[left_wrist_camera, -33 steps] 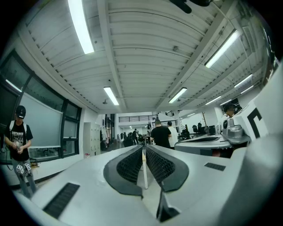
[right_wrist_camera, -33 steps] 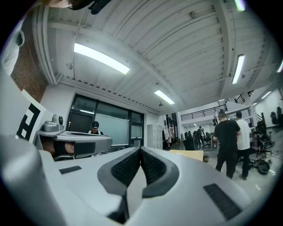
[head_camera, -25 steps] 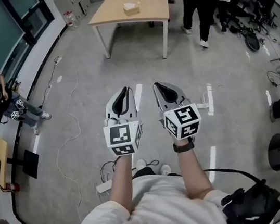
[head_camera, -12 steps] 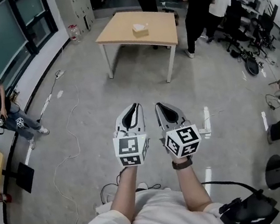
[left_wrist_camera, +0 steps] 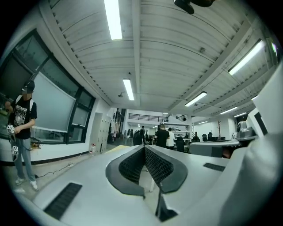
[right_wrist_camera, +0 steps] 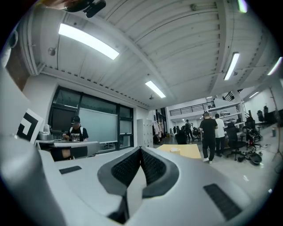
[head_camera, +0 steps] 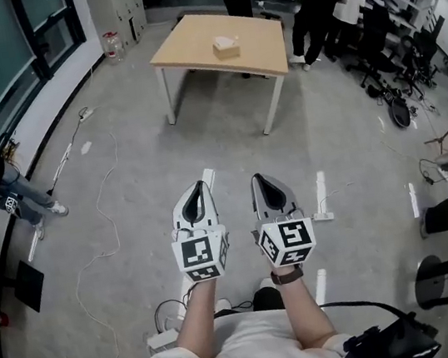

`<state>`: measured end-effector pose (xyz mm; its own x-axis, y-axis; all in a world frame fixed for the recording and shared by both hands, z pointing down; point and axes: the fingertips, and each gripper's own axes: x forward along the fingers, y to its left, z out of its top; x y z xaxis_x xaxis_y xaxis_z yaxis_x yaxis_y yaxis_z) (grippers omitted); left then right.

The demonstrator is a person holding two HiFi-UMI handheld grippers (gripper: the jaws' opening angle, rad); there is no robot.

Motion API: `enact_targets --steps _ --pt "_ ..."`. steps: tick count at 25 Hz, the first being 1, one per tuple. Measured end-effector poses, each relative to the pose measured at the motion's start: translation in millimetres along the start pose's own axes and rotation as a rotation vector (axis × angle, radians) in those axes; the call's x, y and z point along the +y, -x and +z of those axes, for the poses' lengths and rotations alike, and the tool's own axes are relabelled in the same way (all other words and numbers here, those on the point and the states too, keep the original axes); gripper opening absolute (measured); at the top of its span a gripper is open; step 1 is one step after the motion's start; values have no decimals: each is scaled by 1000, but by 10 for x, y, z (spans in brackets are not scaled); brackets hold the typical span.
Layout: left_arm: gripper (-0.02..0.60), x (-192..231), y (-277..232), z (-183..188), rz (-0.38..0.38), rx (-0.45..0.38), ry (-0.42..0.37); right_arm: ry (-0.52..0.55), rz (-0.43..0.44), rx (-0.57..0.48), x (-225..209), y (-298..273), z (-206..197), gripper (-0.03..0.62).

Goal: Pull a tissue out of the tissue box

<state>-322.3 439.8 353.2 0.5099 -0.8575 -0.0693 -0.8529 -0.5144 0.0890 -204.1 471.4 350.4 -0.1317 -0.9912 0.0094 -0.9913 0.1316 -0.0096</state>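
Pale tissue box point(head_camera: 225, 45) sits on the wooden table point(head_camera: 185, 41), well apart: twelve o'clock from our right gripper point(head_camera: 257, 178), one o'clock from our left gripper point(head_camera: 199, 184); we hold both sets of jaws together, empty

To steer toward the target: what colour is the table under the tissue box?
The table has a tan wood top, white legs; clearest in head view.
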Motion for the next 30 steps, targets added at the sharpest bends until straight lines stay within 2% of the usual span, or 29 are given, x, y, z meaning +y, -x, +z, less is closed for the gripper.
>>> enact_targets --steps 6,9,11,13,18,21,23,27,30 --pt "2 -167 -747 0 9 -15 -85 38 95 -19 -376 -591 98 2" --pt "2 -265 -1233 -3 15 -34 -180 95 63 -25 -738 -854 108 3" --pt "2 -410 -1518 -68 24 -27 -169 85 46 -35 -1109 -996 106 2" --pt "0 -573 -1706 -150 30 -17 -146 42 69 -39 -1419 -1115 81 2" --pt "0 -733 -2057 -313 31 2 -100 -32 148 -25 -1752 -1433 -119 2" --pt "0 -713 -2341 -372 21 26 -74 -7 156 -20 -1849 -1672 -171 2" --pt "0 -690 -2559 -426 9 32 -51 24 131 -37 -1946 -1806 -151 2" --pt "0 -632 -3202 -591 -33 34 -14 79 119 -57 -2210 -2227 -181 2" --pt "0 -574 -3731 -643 -71 44 -79 93 124 -71 -2435 -2647 -153 2"
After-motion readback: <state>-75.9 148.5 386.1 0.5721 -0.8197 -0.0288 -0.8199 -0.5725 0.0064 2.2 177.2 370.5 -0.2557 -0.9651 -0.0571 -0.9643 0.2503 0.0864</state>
